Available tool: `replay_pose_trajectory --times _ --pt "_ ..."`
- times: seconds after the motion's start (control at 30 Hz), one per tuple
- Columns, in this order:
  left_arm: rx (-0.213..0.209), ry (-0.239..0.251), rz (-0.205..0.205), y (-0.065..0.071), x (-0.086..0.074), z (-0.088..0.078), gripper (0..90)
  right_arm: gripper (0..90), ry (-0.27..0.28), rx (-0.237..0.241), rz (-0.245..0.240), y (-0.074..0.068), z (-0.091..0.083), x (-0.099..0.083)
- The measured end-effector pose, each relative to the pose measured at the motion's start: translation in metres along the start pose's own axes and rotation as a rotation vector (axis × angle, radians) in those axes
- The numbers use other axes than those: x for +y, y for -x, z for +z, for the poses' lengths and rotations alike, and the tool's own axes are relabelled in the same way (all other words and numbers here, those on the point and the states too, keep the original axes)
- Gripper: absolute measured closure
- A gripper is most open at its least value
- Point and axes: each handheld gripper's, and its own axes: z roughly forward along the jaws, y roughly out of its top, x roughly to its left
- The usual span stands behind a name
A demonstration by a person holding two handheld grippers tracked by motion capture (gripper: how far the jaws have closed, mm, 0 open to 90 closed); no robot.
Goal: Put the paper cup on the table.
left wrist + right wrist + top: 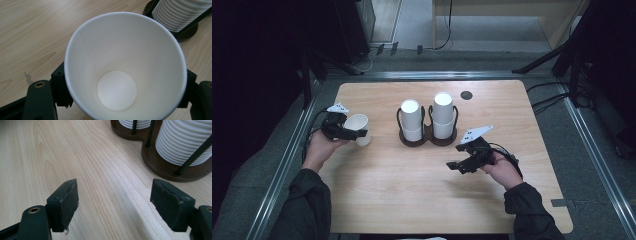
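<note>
One held cup (pixel 125 65), two cup stacks (pixel 411 120), two claws (pixel 357 133)

Wooden table (pixel 412 190) — cup holder (pixel 428 137) on top

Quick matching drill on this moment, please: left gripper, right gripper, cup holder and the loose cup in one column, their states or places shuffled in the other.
1. left gripper
2. right gripper
3. cup holder
4. loose cup

a. mid-table, bearing two stacks of white cups
b. open, nothing between its jaws
c. empty, mouth toward the left gripper's camera
d. shut on a cup's sides

Pairs: 1-d, 2-b, 3-a, 4-c
</note>
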Motion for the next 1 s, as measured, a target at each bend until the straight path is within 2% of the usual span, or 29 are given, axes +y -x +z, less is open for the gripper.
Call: replay_pose_trajectory --times 0.1,0.53,1.0 --pt "0.012 -0.010 0.004 0.0003 -0.0004 0.0029 24.4 22.9 0.000 0.000 0.001 0.0002 -0.0001 -0.0001" --pt "0.013 -0.035 0.018 0.0023 -0.0008 0.0075 23.4 22.9 -0.006 0.003 -0.002 -0.0005 0.0009 0.0005" --pt "0.004 -0.041 0.007 0.0033 -0.0022 0.0089 21.8 22.9 -0.005 0.001 -0.006 -0.0005 0.0009 0.0009"
